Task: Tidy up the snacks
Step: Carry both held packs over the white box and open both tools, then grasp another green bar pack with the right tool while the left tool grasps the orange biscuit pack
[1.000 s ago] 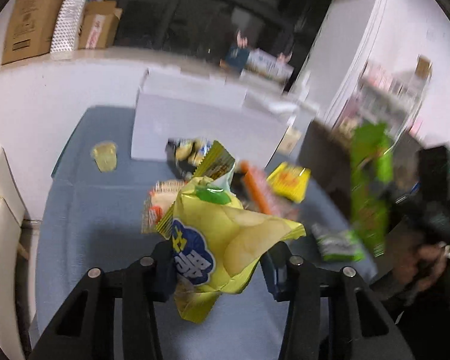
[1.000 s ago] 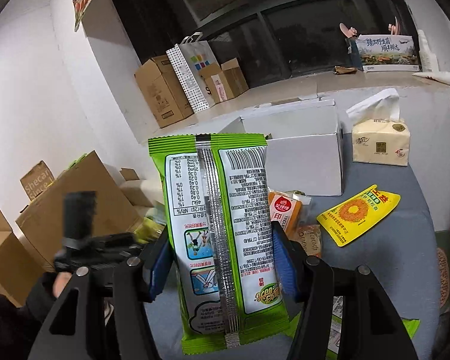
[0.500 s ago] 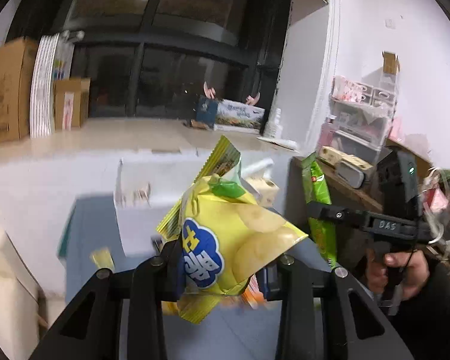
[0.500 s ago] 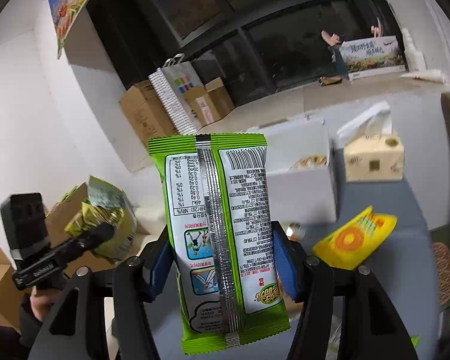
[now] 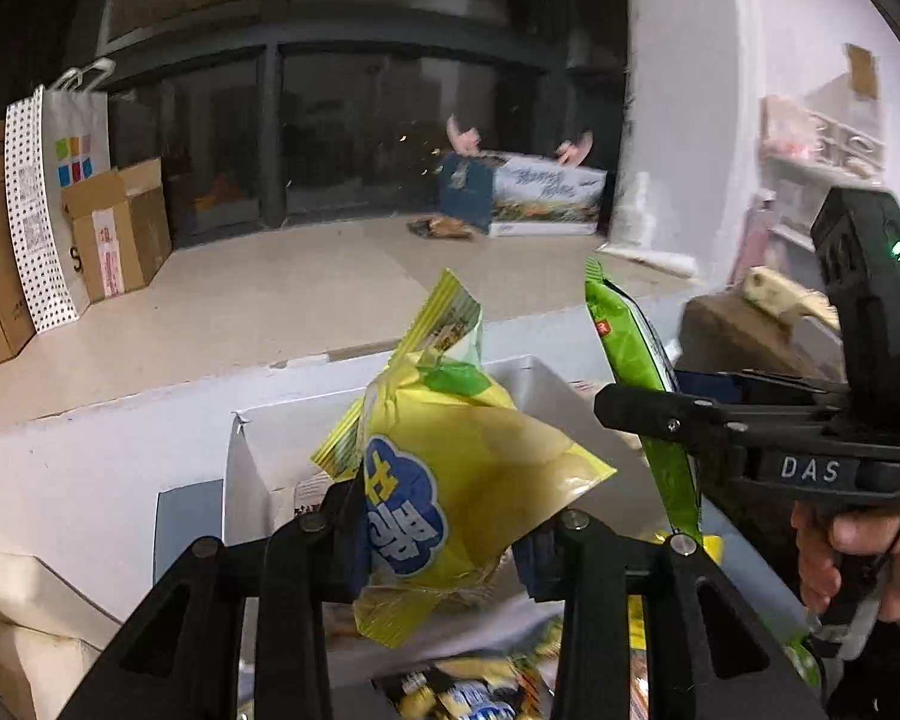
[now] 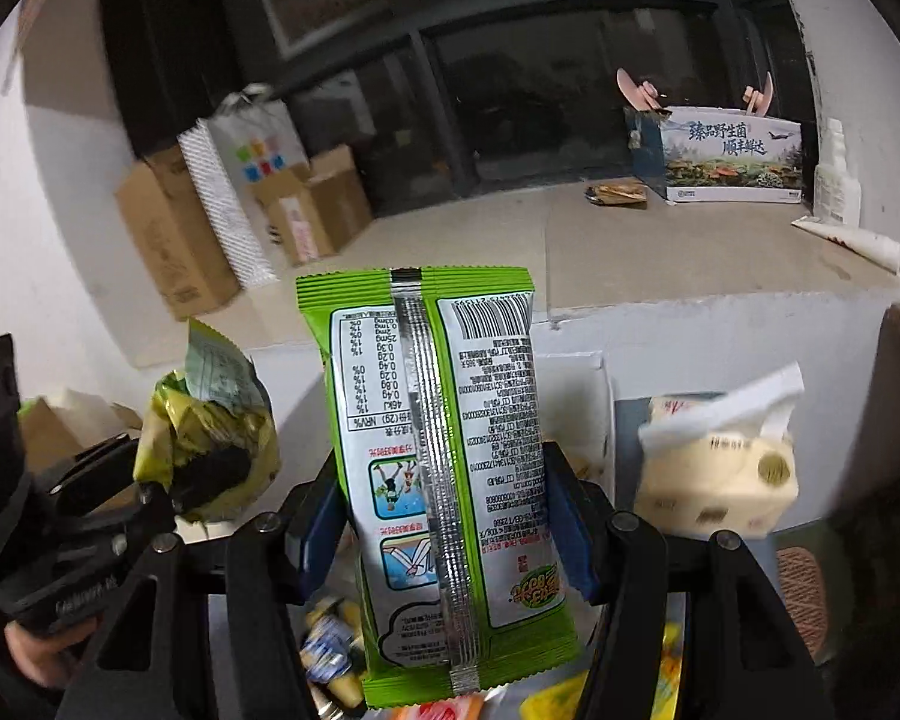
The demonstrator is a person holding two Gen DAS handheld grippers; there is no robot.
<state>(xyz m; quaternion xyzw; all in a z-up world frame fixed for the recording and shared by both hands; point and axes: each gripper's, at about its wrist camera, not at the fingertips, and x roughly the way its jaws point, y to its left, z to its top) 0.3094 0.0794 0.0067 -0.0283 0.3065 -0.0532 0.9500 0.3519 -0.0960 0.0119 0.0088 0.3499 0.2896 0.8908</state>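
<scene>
The left gripper (image 5: pixel 444 531) clenched a yellow chip bag (image 5: pixel 450 480); the right gripper (image 6: pixel 444 534) clenched a green snack packet (image 6: pixel 444 450); both hung above the white box (image 5: pixel 258 456), probably awaiting release inside.

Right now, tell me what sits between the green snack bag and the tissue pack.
In the right wrist view, the white box wall stands behind and between the green snack bag and the tissue pack; the right gripper finger also crosses that gap.
</scene>
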